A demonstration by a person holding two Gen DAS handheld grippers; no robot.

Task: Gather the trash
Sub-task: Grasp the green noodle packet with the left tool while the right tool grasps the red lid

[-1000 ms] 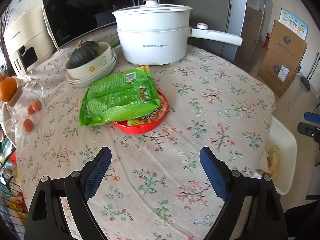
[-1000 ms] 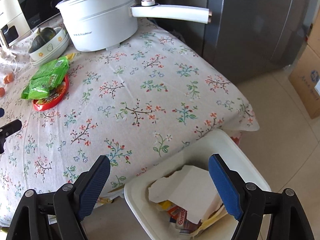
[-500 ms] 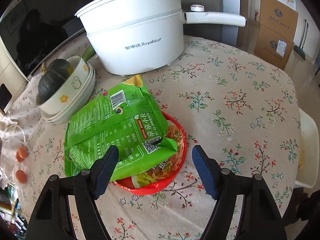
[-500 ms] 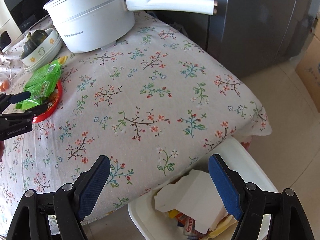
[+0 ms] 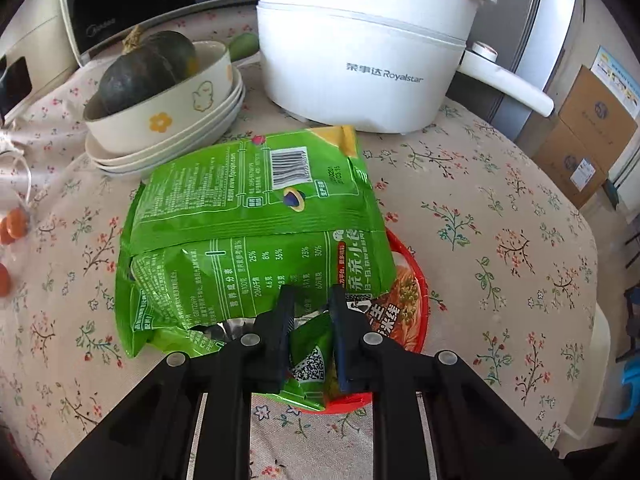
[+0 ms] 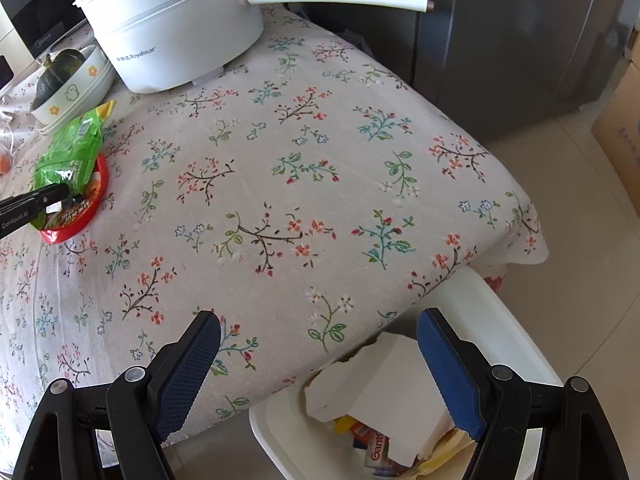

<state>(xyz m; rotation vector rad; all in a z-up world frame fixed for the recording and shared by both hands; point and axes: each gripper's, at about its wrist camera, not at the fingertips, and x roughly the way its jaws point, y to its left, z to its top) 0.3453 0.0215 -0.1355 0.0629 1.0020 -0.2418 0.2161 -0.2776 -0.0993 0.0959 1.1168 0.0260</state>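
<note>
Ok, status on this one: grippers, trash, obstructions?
Left gripper shut on green wrapper's torn near edge. Right gripper open, empty, above trash bin. Wrapper lies across red noodle-cup lid. Nothing blocking.

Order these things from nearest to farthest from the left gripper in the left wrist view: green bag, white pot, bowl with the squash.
1. green bag, pinched by the left gripper
2. bowl with the squash, back left
3. white pot, back right, slightly farther

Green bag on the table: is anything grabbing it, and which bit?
Yes. The left tongs are shut on the green bag, pinching the torn flap at its open near edge. The right tongs are open and hold nothing.
</note>
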